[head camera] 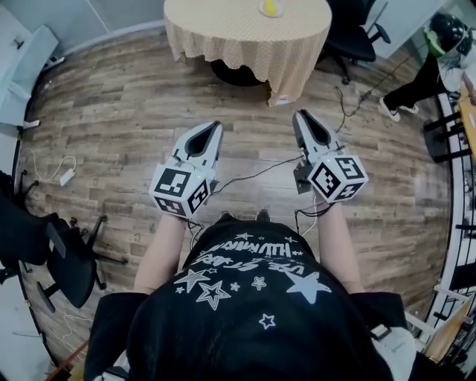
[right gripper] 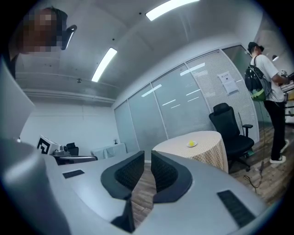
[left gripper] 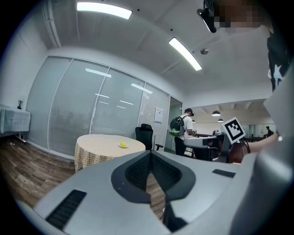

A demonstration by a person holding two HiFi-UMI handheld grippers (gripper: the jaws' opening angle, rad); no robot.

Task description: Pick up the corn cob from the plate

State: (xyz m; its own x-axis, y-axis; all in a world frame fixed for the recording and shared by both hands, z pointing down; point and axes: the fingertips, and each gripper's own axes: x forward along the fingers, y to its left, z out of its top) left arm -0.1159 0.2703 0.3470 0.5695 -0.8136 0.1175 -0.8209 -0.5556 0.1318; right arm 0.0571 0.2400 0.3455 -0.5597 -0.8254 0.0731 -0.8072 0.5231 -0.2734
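Approach stage: the corn cob [head camera: 270,7] is seen lying on its plate [right gripper: 188,145], top centre of the frame.
The table [head camera: 245,37] must be neared and a claw opened; the left gripper [head camera: 216,126] and right gripper [head camera: 297,115] are held clenched, empty, well apart from it.

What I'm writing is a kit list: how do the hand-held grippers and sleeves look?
The left hand-held gripper and right hand-held gripper: pale grey, black ribbed pads, each with a white cube of black square markers. A black cable trails from the right. Short black sleeves, star-print T-shirt.
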